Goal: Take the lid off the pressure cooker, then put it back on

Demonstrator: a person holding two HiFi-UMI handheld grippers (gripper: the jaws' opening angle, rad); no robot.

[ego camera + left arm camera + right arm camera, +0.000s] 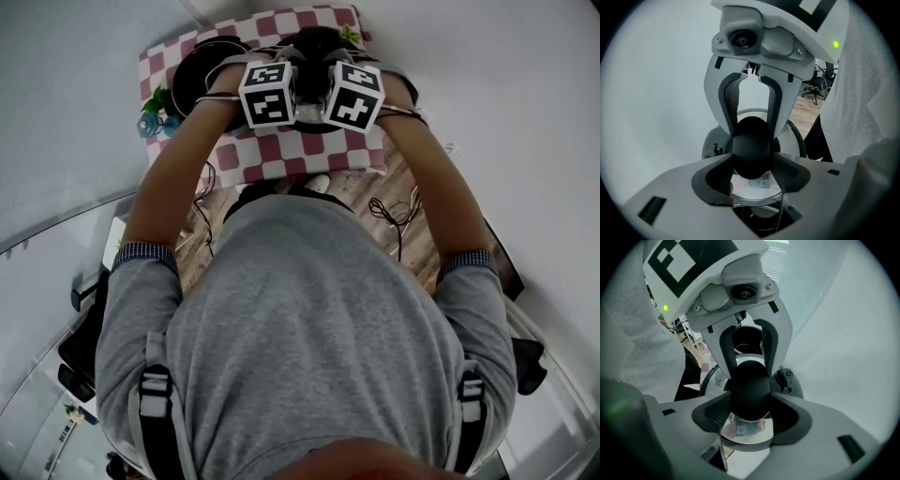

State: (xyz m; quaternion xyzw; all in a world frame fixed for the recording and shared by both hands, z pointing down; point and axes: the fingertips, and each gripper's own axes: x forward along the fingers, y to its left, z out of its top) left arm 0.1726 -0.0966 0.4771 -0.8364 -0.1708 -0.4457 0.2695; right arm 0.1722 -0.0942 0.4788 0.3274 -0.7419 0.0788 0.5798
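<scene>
1. Looking down in the head view, the left gripper (272, 94) and right gripper (354, 97) sit side by side on the near side of the lid (317, 45), their marker cubes almost touching.
   - The cubes hide the jaws in this view.
   - The open black pot (202, 70) stands left of the lid and apart from it, so the lid is off.
   - The checked cloth (281, 155) spreads under the lid, and its near edge lies just past the grippers.
   - Wood floor (412, 187) with loose cables (389, 211) lies nearer still.
   - Pale bare surfaces lie left and right of the lid, with open room on both sides.

2. Left gripper view:
   - The left gripper (751, 165) has its jaws part-way apart, with both dark pads pressed on the lid's black knob (750, 145).
   - The right gripper (752, 124) grips the same knob from the far side.
   - The shiny lid (757, 188) hangs below the knob, with a small valve (712, 151) at its left rim.
   - A plain white wall (651, 103) stands left of the lid, and floor shows to the right.

3. Right gripper view:
   - The right gripper (750, 405) has the same half-wide set, with its pads clamped on the knob (750, 385).
   - The left gripper (750, 363) stands opposite it.
   - The lid (745, 431) sits under the knob, with the valve (785, 376) at its right rim.
   - The dark pot (745, 341) mouth lies beyond the lid.
   - The cloth (710, 359) lies to the left and the white wall (848, 343) to the right.
</scene>
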